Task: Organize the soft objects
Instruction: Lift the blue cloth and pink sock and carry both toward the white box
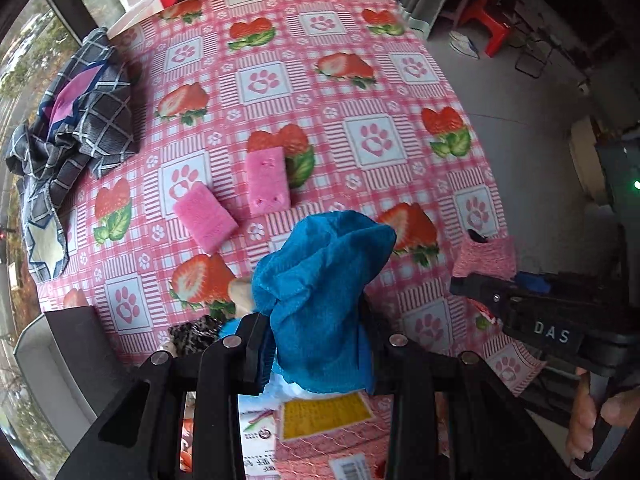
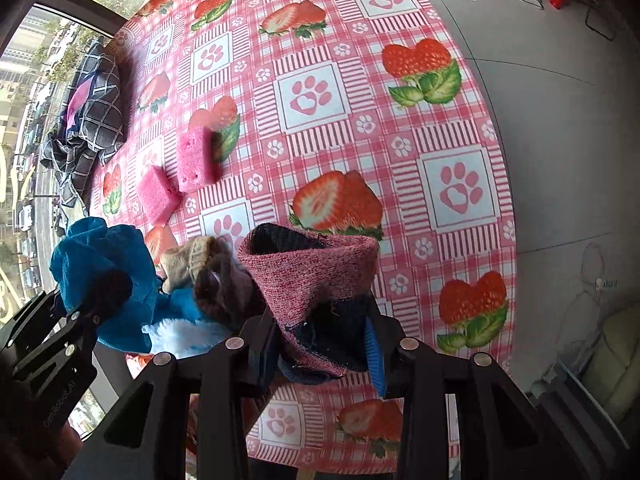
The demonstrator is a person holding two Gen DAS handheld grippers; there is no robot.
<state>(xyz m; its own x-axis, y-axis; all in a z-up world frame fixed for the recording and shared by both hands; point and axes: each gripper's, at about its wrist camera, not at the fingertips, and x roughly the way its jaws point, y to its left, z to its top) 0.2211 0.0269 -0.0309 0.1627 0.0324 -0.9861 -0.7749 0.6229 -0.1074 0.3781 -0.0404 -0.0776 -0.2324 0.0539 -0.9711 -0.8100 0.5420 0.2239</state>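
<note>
The left tool (image 1: pixel 320 344) is clamped narrow on a blue cloth (image 1: pixel 324 276); the right tool (image 2: pixel 324 344) pinches a pink knitted sock (image 2: pixel 316 276) above the surface (image 2: pixel 360 128).

Both wrist views bright, lit by daylight from the window (image 2: pixel 28 92) at left. Tablecloth (image 1: pixel 304 80) evenly lit, colours saturated, no hard glare. Soft shadows beside the pink sponges (image 1: pixel 267 181). Strong fisheye bending and dark vignette at corners. Slight motion blur on the blue cloth (image 1: pixel 320 280) and near foreground; room at right dimmer.
</note>
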